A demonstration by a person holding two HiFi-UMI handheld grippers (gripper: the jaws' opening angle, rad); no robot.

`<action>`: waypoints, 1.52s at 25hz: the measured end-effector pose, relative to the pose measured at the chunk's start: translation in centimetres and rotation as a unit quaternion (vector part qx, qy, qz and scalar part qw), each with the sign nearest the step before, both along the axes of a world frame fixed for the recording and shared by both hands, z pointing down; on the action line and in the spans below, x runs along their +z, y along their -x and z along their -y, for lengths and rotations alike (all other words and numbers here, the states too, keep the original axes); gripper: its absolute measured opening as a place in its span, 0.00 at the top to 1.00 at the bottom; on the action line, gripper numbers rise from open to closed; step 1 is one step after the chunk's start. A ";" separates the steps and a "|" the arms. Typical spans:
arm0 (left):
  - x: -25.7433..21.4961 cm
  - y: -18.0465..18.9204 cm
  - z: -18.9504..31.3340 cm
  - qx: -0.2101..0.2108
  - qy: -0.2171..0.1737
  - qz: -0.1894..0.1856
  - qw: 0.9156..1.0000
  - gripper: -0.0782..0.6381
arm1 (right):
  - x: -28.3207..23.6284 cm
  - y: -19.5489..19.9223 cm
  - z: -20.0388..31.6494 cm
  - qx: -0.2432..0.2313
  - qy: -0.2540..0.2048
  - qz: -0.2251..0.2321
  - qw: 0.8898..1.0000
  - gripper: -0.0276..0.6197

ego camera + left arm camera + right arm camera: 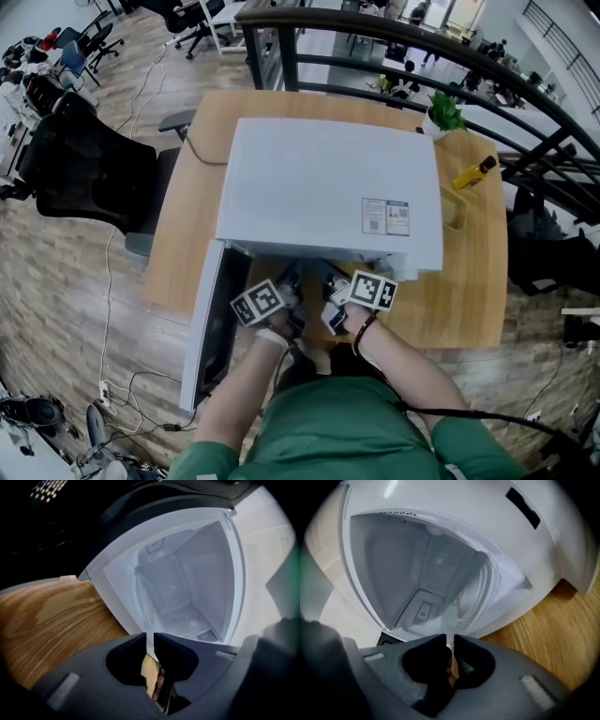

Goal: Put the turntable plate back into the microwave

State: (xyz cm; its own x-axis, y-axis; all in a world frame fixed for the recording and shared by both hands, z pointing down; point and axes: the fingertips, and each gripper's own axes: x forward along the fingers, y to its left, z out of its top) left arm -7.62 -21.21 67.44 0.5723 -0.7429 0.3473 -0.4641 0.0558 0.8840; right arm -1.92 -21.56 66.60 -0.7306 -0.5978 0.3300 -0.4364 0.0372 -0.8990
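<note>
Wooden table (183,216) bearing white microwave (328,178), door (211,328) swung open. Clear glass plate (471,597) reaches into the cavity (see-through, faint), near rim clenched by left gripper (148,638) and right gripper (449,641) alike.

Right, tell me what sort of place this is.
Probably an open-plan office, perhaps on an upper level. Wheeled office chairs stand on the wood-look floor, a dark railing curves behind, and the microwave sits on a plain wooden table.
</note>
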 end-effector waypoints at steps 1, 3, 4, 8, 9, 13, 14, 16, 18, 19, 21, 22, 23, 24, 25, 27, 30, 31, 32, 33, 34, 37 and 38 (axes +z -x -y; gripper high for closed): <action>-0.2 -0.1 -0.2 0.004 -0.003 0.004 1.000 0.81 | -0.2 0.0 -0.2 -0.002 -0.001 0.000 1.000 0.87; -0.8 -0.3 -0.7 0.013 -0.011 0.013 1.000 0.81 | -0.6 0.1 -0.7 -0.007 -0.003 0.000 1.000 0.87; -1.2 -0.4 -0.9 0.018 -0.017 0.019 1.000 0.81 | -1.0 0.1 -1.0 -0.010 -0.005 0.001 1.000 0.87; -3.6 -0.6 -2.1 0.037 -0.044 0.038 0.998 0.81 | -3.3 0.6 -2.3 -0.029 -0.026 0.005 0.999 0.87; -4.3 -0.6 -2.4 0.039 -0.051 0.042 0.997 0.81 | -4.2 0.8 -2.6 -0.036 -0.035 0.003 0.999 0.87; -8.5 0.1 -3.4 0.034 -0.092 0.077 0.992 0.81 | -8.5 0.8 -3.7 -0.057 -0.097 -0.029 0.993 0.87; -9.8 0.3 -3.6 0.033 -0.107 0.092 0.989 0.81 | -9.6 0.5 -3.8 -0.058 -0.118 -0.043 0.990 0.87; -12.1 0.4 -4.1 0.037 -0.137 0.126 0.982 0.81 | -11.7 -0.4 -4.0 -0.058 -0.162 -0.075 0.982 0.87; -14.1 0.7 -4.7 0.044 -0.167 0.173 0.970 0.81 | -13.6 -1.5 -4.3 -0.057 -0.205 -0.111 0.971 0.87; -15.0 0.9 -4.9 0.046 -0.180 0.198 0.962 0.81 | -14.6 -2.0 -4.4 -0.056 -0.225 -0.129 0.964 0.87; -16.6 1.4 -5.5 0.046 -0.202 0.239 0.949 0.81 | -16.3 -2.9 -4.7 -0.057 -0.260 -0.163 0.950 0.87; -17.4 1.7 -5.8 0.045 -0.211 0.254 0.943 0.82 | -17.1 -3.3 -4.9 -0.058 -0.274 -0.181 0.943 0.87; -18.1 1.8 -6.2 0.045 -0.219 0.265 0.938 0.82 | -17.8 -3.6 -5.2 -0.061 -0.287 -0.200 0.935 0.87; -18.8 2.0 -6.5 0.046 -0.225 0.274 0.934 0.82 | -18.4 -3.9 -5.6 -0.065 -0.298 -0.223 0.926 0.87; -19.4 2.0 -6.8 0.048 -0.232 0.283 0.929 0.82 | -18.9 -4.1 -5.9 -0.069 -0.309 -0.246 0.916 0.89; -20.8 2.0 -7.3 0.053 -0.246 0.305 0.919 0.82 | -20.1 -4.4 -6.4 -0.075 -0.330 -0.286 0.896 0.91; -22.8 1.8 -7.9 0.057 -0.272 0.330 0.902 0.82 | -22.0 -4.6 -7.1 -0.077 -0.361 -0.314 0.875 0.92; -23.4 1.7 -8.0 0.057 -0.278 0.333 0.899 0.82 | -22.6 -4.7 -7.2 -0.075 -0.370 -0.319 0.869 0.92; -24.0 1.6 -8.1 0.055 -0.282 0.331 0.899 0.82 | -23.3 -4.8 -7.3 -0.072 -0.378 -0.323 0.865 0.92; -24.5 1.5 -8.3 0.051 -0.283 0.323 0.902 0.82 | -23.9 -5.1 -7.4 -0.067 -0.385 -0.327 0.860 0.94; -25.1 1.5 -8.4 0.045 -0.283 0.313 0.906 0.82 | -24.5 -5.3 -7.5 -0.061 -0.392 -0.331 0.856 0.95; -27.2 1.6 -8.6 0.032 -0.298 0.307 0.903 0.82 | -26.4 -6.0 -7.6 -0.044 -0.410 -0.334 0.848 0.95; -27.9 1.6 -8.7 0.031 -0.307 0.316 0.897 0.82 | -27.0 -6.1 -7.7 -0.039 -0.416 -0.333 0.846 0.95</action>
